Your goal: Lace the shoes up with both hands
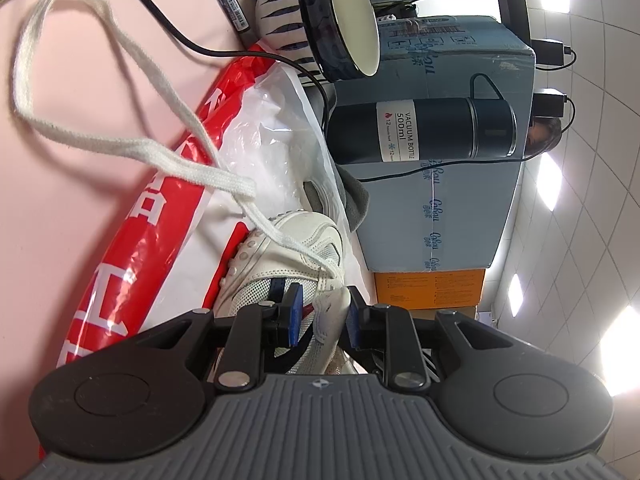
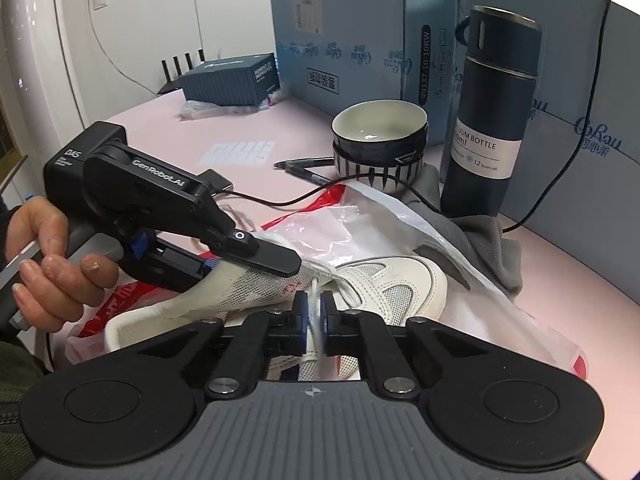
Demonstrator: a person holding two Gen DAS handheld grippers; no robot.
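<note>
A white sneaker [image 2: 384,280] lies on a red and white plastic bag [image 2: 352,232]. My right gripper [image 2: 314,316] is shut on a white lace [image 2: 315,312] just above the shoe's eyelets. A person's hand [image 2: 44,256] holds my left gripper [image 2: 248,270] at the shoe's opening. In the left wrist view the left gripper [image 1: 324,316] pinches the white upper edge of the sneaker [image 1: 288,256] between its blue pads [image 1: 294,312]. The other lace [image 1: 120,148] runs out of the shoe in a long slack loop over the pink table.
Two stacked bowls [image 2: 378,140], a dark vacuum bottle [image 2: 488,120] and blue cartons [image 2: 340,52] stand behind the shoe. A grey cloth [image 2: 484,236], a black cable [image 2: 280,200] and a pen [image 2: 304,166] lie nearby on the pink table [image 2: 168,136].
</note>
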